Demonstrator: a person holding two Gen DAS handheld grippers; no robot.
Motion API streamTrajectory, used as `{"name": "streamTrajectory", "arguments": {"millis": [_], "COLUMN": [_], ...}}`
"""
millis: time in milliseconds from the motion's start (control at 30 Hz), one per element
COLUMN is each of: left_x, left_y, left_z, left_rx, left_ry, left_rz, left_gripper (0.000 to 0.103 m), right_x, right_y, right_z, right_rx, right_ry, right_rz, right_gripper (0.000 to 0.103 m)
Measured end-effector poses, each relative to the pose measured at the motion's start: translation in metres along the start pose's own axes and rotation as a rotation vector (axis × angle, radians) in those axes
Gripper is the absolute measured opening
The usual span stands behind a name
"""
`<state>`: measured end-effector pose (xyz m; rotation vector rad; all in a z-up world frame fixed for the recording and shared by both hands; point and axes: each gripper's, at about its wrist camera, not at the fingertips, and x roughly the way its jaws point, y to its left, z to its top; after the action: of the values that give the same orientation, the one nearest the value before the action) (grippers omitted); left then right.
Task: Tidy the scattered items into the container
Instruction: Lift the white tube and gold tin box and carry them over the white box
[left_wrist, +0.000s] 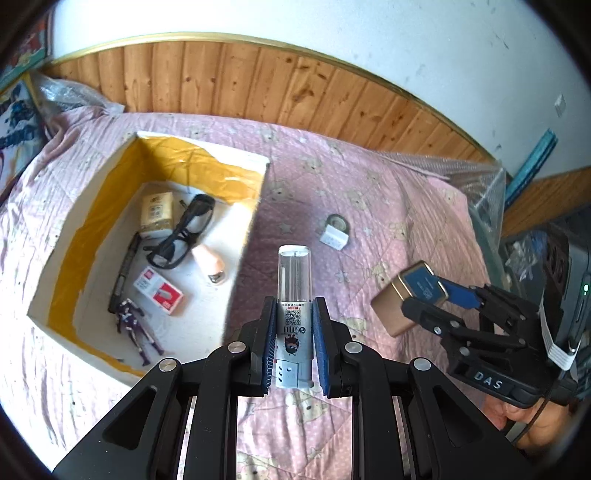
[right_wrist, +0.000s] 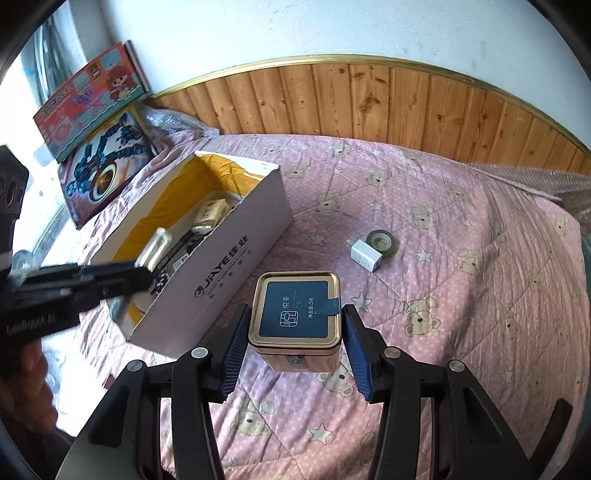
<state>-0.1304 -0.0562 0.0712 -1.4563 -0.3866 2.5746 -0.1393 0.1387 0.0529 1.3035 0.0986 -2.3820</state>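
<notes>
Fingers of the left gripper (left_wrist: 294, 334) clamp a slim clear-capped tube (left_wrist: 294, 295), its long axis pointing forward; the open box (left_wrist: 258, 192) lies just to its left, nearer this hand. Right gripper (right_wrist: 293, 343) holds a gold tin (right_wrist: 295, 314), box farther left.

gold tin (right_wrist: 294, 320) – held aloft | clear-capped tube (left_wrist: 294, 295) – held | box (right_wrist: 221, 254) – open, part-filled

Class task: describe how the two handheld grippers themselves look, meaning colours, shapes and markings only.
Both grippers, left and right, are black angular linkages with silver round pivot pins and ribbed blue pads lining the fingers. From the left wrist view, the right gripper's body carries a label reading DAS, a white strap and a thin black cable.
</notes>
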Motion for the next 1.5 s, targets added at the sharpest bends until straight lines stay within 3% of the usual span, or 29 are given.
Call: {"name": "streamTrajectory", "arguments": {"millis": [467,867,1500], "left_x": [-0.018,-0.027,-0.023], "left_y": [0.037,0.057,0.103], "left_z": [-0.017,-0.025,-0.035], "left_rx": [-0.068,-0.13,-0.284], "left_ry": [0.017,0.002,0.04], "left_rz": [0.085,0.091,0.088], "left_gripper": [0.019,0.019,0.019], "right_x": [-0.023,-0.018,-0.007], "right_y": [0.034,0.077,0.099], "right_z": [0.012,0.042,0.075], "right_rx": [-0.14,-0.265,-0.328], "right_ry": [-0.011,-0.023,-0.032], "right_rz": [0.046,0.121,0.178], "right_gripper": [0.051,0.051,0.051]}}
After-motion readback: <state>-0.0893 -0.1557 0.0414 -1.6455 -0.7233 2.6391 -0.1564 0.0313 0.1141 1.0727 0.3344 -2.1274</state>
